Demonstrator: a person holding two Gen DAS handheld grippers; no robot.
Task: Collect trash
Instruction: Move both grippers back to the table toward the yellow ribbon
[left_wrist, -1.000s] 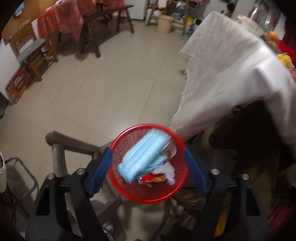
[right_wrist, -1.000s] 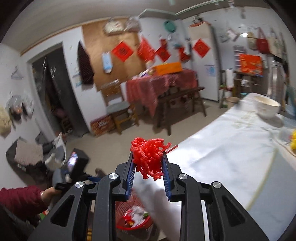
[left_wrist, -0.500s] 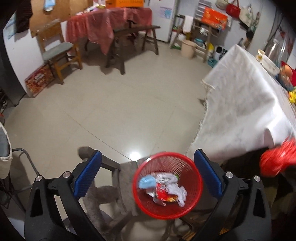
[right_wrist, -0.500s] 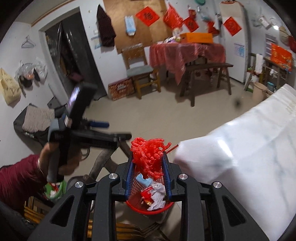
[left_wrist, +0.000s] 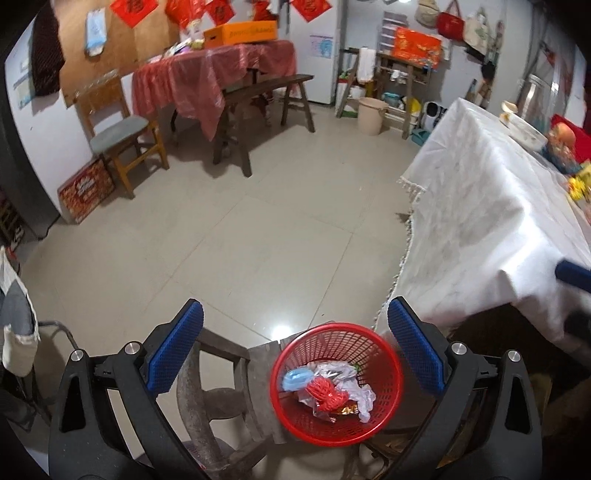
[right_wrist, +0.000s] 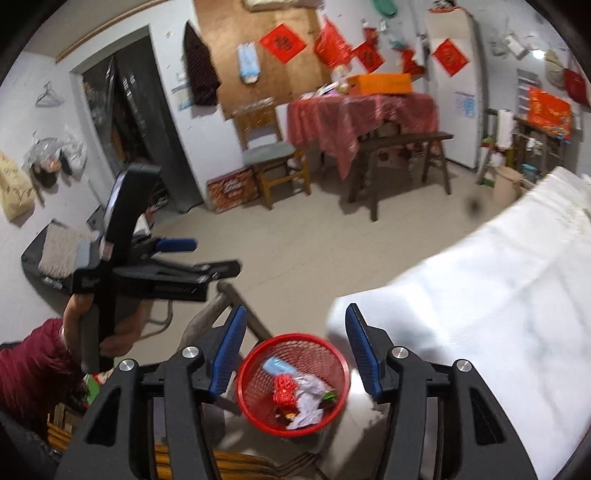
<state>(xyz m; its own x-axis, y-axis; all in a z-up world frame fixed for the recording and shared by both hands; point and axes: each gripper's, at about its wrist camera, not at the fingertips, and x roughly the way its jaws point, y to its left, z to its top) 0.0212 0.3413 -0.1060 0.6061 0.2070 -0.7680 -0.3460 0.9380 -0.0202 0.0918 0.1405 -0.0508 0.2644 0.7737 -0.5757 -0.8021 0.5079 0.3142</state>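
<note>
Fingers first: we see the left gripper (left_wrist: 295, 347) spread wide, nothing between its blue pads (left_wrist: 177, 345), hovering above the red basket (left_wrist: 384, 424). Right gripper (right_wrist: 295, 354) has its fingers opening, roughly half spread, and nothing sits between them; the basket (right_wrist: 255, 406) shows straight through the gap below

Trash is all in the basket: a red stringy bundle (left_wrist: 327, 393) on top near the middle, a light blue crumpled piece (left_wrist: 295, 378) toward the left rim, white crumpled paper or plastic (left_wrist: 360, 395) on the right side, plus a bit of coloured wrapper underneath that we can't identify. From the right wrist view we get the same contents: red bundle (right_wrist: 284, 389), blue piece (right_wrist: 277, 365), white scraps (right_wrist: 308, 402)

Basket sits on a dark wooden stool or chair (left_wrist: 229, 373), just beside the corner of the surface with the white cloth (left_wrist: 480, 236); the cloth edge hangs right next to the basket rim. We can't tell whether they touch

In the right wrist view the left gripper (right_wrist: 184, 258) is up at the left, held by a hand (right_wrist: 92, 325) in a dark red sleeve (right_wrist: 33, 362), well apart from the basket. Blue tip of the right gripper (left_wrist: 572, 275) pokes in at the right edge of the left wrist view, over the cloth
</note>
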